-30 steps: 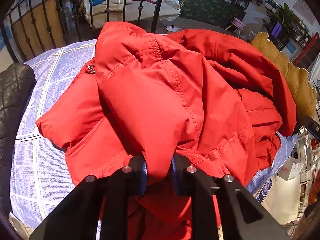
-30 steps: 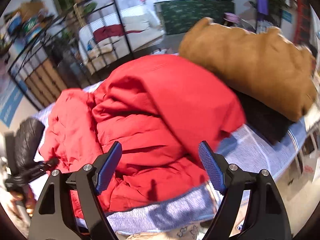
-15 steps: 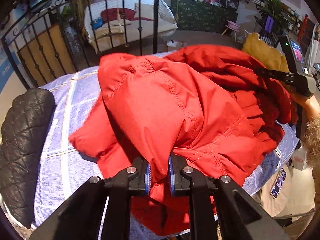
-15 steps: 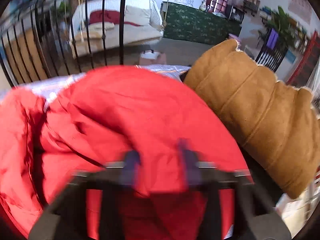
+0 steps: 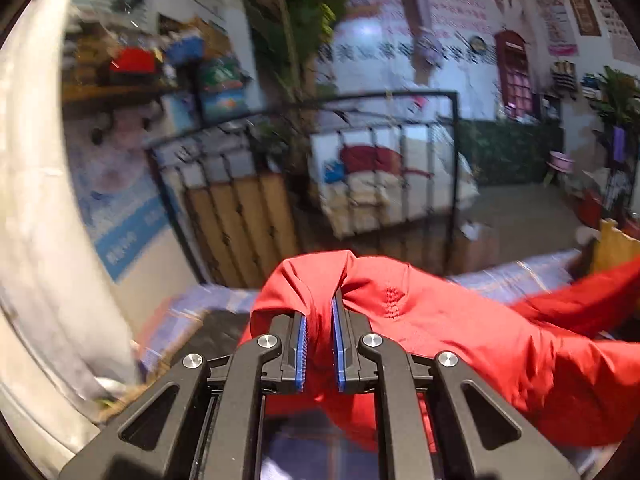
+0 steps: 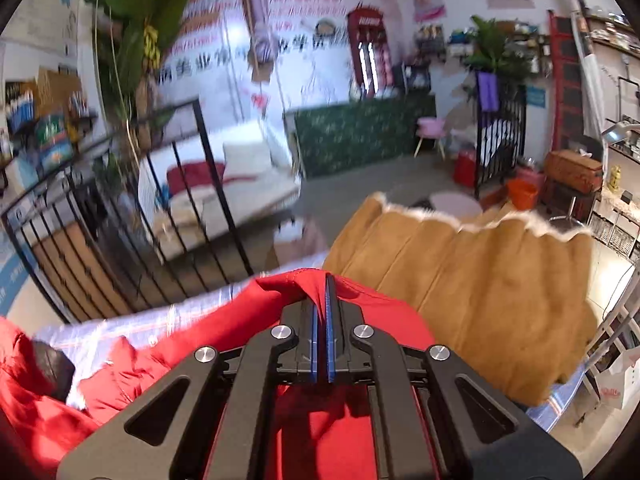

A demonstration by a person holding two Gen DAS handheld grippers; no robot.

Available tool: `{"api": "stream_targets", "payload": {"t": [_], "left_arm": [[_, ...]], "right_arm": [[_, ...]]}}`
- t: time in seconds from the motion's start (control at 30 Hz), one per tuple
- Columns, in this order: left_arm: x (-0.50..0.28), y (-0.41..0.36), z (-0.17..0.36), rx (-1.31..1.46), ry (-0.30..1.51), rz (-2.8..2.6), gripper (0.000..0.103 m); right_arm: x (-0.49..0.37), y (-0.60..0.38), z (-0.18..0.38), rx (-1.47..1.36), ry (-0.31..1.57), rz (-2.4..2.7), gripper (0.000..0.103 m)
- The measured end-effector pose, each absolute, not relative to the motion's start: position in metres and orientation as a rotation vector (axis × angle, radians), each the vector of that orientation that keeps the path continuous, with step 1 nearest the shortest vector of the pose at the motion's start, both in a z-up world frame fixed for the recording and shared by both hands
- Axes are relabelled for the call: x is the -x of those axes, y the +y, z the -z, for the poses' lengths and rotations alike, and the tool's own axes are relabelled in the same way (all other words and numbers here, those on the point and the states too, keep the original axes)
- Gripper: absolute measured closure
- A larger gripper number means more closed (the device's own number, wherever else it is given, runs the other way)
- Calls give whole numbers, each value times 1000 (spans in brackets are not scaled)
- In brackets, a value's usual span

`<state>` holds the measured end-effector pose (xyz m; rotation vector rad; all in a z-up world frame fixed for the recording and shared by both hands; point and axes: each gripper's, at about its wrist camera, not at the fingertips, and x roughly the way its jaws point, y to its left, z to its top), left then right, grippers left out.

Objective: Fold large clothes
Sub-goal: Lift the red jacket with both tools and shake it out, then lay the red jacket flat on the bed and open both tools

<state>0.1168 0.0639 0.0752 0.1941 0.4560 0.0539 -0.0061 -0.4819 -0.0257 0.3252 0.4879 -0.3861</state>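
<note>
Under my hands the bed [image 6: 132,320] is showing its pale blue checked cover, with a black iron railing [image 6: 168,216] standing at its far side. The red jacket [image 6: 132,376] is sprawling over the middle of the cover — part of it is hanging up off the bed. Just beside it on my right a tan fleece-edged coat [image 6: 480,292] is lying in a heap, and a black quilted garment [image 6: 52,368] is sitting at the left.

I see a black metal railing [image 6: 168,216], white sofa [image 6: 256,172] behind it, green-patterned counter [image 6: 360,136], poster-covered walls, grey floor.
</note>
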Motion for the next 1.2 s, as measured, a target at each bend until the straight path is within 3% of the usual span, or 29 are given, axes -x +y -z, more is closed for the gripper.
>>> {"api": "stream_targets", "payload": {"t": [0.2, 0.37, 0.43, 0.47, 0.5, 0.53, 0.57, 0.6, 0.73, 0.83, 0.93, 1.07, 1.2], "left_arm": [[-120, 131, -69, -88, 449, -210, 92], [-131, 170, 37, -154, 746, -319, 90], [-128, 186, 78, -132, 874, -351, 88], [-123, 194, 94, -118, 907, -382, 84], [-114, 203, 104, -124, 908, -434, 70], [-104, 211, 108, -127, 906, -475, 61], [-98, 217, 107, -114, 902, -488, 36], [-89, 225, 103, -88, 883, -500, 23], [-61, 239, 62, -61, 794, -552, 24], [-53, 219, 17, -59, 669, -476, 18], [-78, 174, 0, -85, 659, -259, 15], [-131, 96, 30, -161, 753, 39, 11], [-201, 48, 90, -123, 967, 186, 11]], "right_arm": [[45, -482, 26, -333, 429, 408, 100], [57, -475, 75, -328, 592, 437, 98], [58, -487, 106, -419, 703, 458, 82], [57, -490, 117, -459, 756, 460, 57], [56, -491, 126, -479, 805, 456, 24], [53, -489, 135, -480, 869, 446, 18], [50, -484, 143, -459, 922, 442, 17], [50, -478, 145, -422, 946, 445, 17], [57, -460, 113, -320, 846, 453, 17], [48, -446, 83, -309, 745, 381, 17], [6, -418, 89, -313, 819, 169, 13], [-60, -368, 132, -332, 968, -96, 13], [-126, -340, 191, -308, 1106, -169, 13]]}}
